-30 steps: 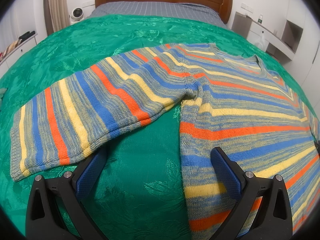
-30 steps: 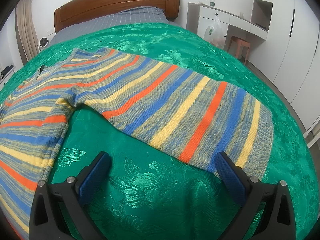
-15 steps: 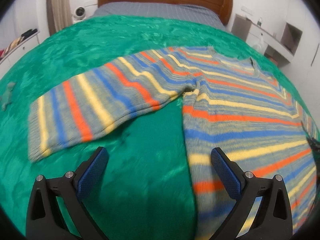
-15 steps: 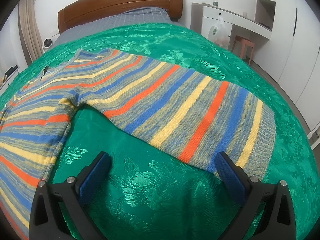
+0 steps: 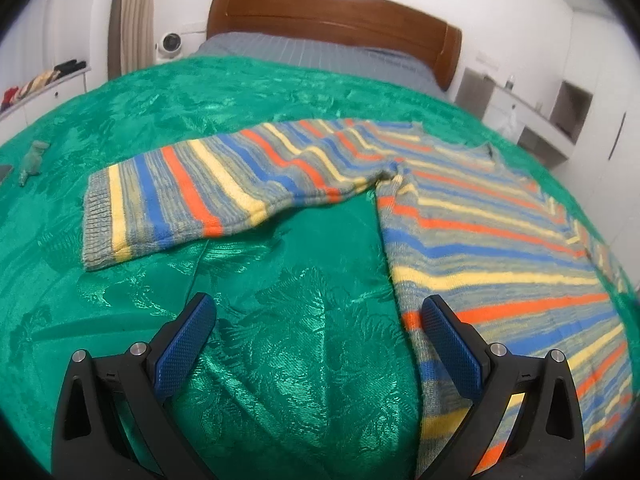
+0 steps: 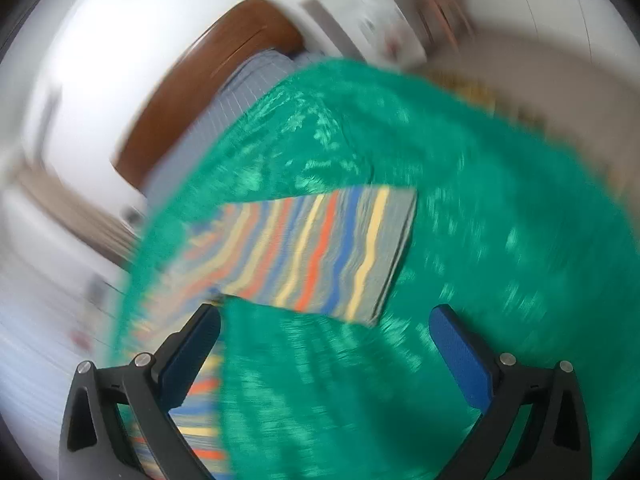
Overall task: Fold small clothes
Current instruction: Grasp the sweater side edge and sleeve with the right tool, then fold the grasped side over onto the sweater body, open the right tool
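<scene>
A striped knit sweater (image 5: 480, 216) in blue, orange, yellow and grey lies flat on the green bedspread (image 5: 280, 340). Its left sleeve (image 5: 192, 196) stretches out to the left. My left gripper (image 5: 316, 332) is open and empty, held above the bedspread, below the sleeve and beside the sweater's body edge. In the right wrist view the picture is tilted and blurred; the right sleeve (image 6: 320, 256) lies ahead. My right gripper (image 6: 324, 336) is open and empty, well back from the sleeve's cuff.
A wooden headboard (image 5: 332, 24) and grey bedding stand at the far end. A small green toy figure (image 5: 34, 158) lies on the bedspread at the left. White shelves and a desk (image 5: 532, 108) stand to the right of the bed.
My left gripper has pulled back and up from the sleeve, which now lies farther away. My right gripper has swung and tilted fast, away from the right sleeve.
</scene>
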### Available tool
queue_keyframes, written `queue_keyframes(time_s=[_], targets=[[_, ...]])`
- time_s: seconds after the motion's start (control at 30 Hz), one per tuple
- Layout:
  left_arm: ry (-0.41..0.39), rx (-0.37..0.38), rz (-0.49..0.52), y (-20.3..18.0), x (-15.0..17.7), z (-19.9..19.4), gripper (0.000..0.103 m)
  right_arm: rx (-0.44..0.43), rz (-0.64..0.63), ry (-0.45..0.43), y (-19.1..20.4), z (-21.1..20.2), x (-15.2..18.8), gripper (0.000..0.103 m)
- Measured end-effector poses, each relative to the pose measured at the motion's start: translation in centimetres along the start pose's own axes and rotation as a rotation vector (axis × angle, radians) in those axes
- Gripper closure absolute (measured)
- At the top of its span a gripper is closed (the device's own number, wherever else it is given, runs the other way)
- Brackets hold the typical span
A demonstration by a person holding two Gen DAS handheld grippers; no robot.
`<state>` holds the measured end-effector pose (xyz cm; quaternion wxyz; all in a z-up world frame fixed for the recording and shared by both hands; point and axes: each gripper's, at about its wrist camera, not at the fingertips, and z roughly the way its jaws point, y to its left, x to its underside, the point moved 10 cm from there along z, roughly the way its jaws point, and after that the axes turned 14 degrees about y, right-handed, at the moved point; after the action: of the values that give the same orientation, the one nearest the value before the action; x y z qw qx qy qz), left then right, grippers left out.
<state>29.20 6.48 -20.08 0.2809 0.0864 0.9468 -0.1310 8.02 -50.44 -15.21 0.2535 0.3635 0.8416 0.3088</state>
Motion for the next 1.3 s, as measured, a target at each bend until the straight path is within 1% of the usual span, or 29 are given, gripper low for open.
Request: queue_keyframes(time_s=[0.07, 0.13, 0.17, 0.2, 0.27, 0.3, 0.33, 0.37, 0.4, 0.43, 0.47, 0.5, 0.53, 0.6, 0.7, 0.73, 0.8, 0.9, 0.97, 1.03, 1.1, 1.13, 1.17, 1.2, 1.23, 1.27, 1.3], targets=[[-0.002, 0.038, -0.016, 0.2, 0.0, 0.0, 0.0, -0.012, 0.08, 0.007, -1.1, 0.5, -0.1, 0.003], [-0.009, 0.056, -0.024, 0.2, 0.0, -0.1, 0.0, -0.023, 0.099, 0.009, -1.6, 1.4, -0.7, 0.014], [-0.007, 0.053, -0.022, 0.2, -0.1, -0.1, 0.0, -0.029, 0.095, 0.003, -1.6, 1.8, -1.2, 0.026], [-0.003, 0.043, -0.016, 0.1, 0.0, 0.0, 0.0, -0.028, 0.095, 0.005, -1.6, 2.3, -1.7, 0.033], [0.013, 0.019, 0.001, -0.2, 0.2, 0.2, 0.0, -0.008, 0.102, 0.04, -1.8, 3.6, -2.6, 0.037], [0.029, 0.004, 0.016, -0.4, 0.4, 0.5, 0.0, -0.001, 0.112, 0.061, -1.9, 4.4, -2.9, 0.042], [0.047, -0.006, 0.039, -0.7, 0.6, 0.8, 0.0, -0.001, 0.124, 0.074, -2.2, 4.9, -3.1, 0.044], [0.061, -0.009, 0.061, -1.1, 0.8, 0.9, 0.0, -0.003, 0.139, 0.078, -2.4, 5.3, -3.4, 0.05], [0.068, -0.009, 0.078, -1.4, 0.9, 1.0, 0.0, -0.007, 0.152, 0.079, -2.8, 5.5, -3.5, 0.06], [0.069, -0.007, 0.085, -1.5, 1.0, 1.0, 0.0, -0.007, 0.169, 0.082, -3.2, 5.9, -3.7, 0.069], [0.07, -0.001, 0.084, -1.4, 1.0, 0.9, 0.0, -0.001, 0.18, 0.088, -3.5, 6.3, -3.8, 0.089], [0.07, 0.008, 0.081, -1.4, 1.0, 0.9, 0.0, 0.007, 0.187, 0.089, -3.7, 6.5, -3.9, 0.1], [0.068, 0.019, 0.075, -1.3, 1.0, 0.8, 0.0, 0.015, 0.188, 0.078, -3.6, 6.4, -4.2, 0.1], [0.063, 0.036, 0.067, -1.2, 1.0, 0.6, 0.0, 0.055, 0.137, 0.039, -1.9, 5.7, -4.9, 0.1], [0.066, 0.023, 0.072, -1.2, 1.0, 0.7, 0.0, 0.084, -0.041, -0.031, 5.5, 4.4, -6.3, 0.1], [0.066, 0.013, 0.077, -1.3, 1.1, 0.8, 0.0, 0.082, -0.116, -0.049, 9.1, 4.4, -6.7, 0.1], [0.063, 0.002, 0.082, -1.4, 1.1, 0.7, 0.0, 0.067, -0.245, -0.051, 15.8, 5.2, -6.8, 0.1], [0.058, 0.007, 0.078, -1.3, 1.1, 0.7, 0.0, 0.009, -0.412, -0.002, 25.8, 8.7, -5.0, 0.1], [0.057, 0.009, 0.077, -1.3, 1.1, 0.7, 0.0, -0.016, -0.494, 0.05, 30.9, 12.2, -2.9, 0.1], [0.056, 0.01, 0.076, -1.3, 1.1, 0.7, 0.0, -0.014, -0.561, 0.11, 34.5, 16.4, -0.5, 0.1], [0.054, 0.014, 0.075, -1.3, 1.1, 0.7, 0.0, -0.004, -0.602, 0.168, 36.2, 20.2, 1.8, 0.1], [0.053, 0.016, 0.074, -1.2, 1.1, 0.7, 0.0, -0.005, -0.617, 0.217, 36.7, 22.6, 3.2, 0.1], [0.052, 0.018, 0.074, -1.2, 1.1, 0.6, 0.0, -0.013, -0.62, 0.265, 36.9, 24.4, 4.4, 0.098], [0.05, 0.019, 0.074, -1.2, 1.1, 0.6, 0.0, -0.02, -0.609, 0.335, 36.7, 26.7, 5.9, 0.092], [0.049, 0.019, 0.074, -1.2, 1.2, 0.7, 0.0, -0.023, -0.594, 0.381, 36.4, 28.0, 6.8, 0.085], [0.049, 0.019, 0.075, -1.2, 1.2, 0.7, 0.0, -0.029, -0.571, 0.432, 35.9, 29.4, 8.0, 0.06], [0.05, 0.019, 0.074, -1.2, 1.2, 0.7, 0.0, -0.053, -0.548, 0.466, 35.5, 30.1, 8.9, 0.038]])
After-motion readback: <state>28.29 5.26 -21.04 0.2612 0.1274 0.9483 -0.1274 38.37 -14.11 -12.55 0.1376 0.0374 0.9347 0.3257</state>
